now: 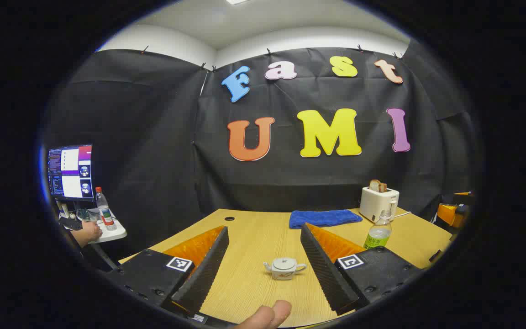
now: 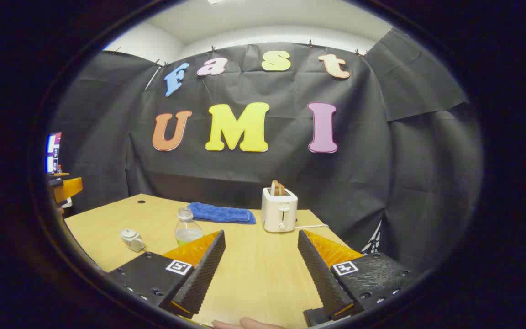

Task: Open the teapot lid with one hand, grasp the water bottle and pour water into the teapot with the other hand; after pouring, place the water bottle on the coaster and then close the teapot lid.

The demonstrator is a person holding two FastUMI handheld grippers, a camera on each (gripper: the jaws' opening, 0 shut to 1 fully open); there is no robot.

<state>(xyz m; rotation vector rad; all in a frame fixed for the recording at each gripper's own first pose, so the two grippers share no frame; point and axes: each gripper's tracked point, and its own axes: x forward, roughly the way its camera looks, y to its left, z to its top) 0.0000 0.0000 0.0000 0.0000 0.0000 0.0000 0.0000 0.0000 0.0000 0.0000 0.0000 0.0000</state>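
Both hand-held grippers gape empty, left (image 1: 263, 265) facing the small white ceramic teapot (image 1: 284, 267), lid unlifted, clear plastic water bottle (image 1: 378, 230) behind it.

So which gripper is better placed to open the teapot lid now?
Left. The teapot sits between the left gripper fingers' line, lid on; from the right gripper it lies off to the side.

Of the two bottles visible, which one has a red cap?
The bottle on the side table beside the monitor; the water bottle on the wooden table holds greenish liquid.
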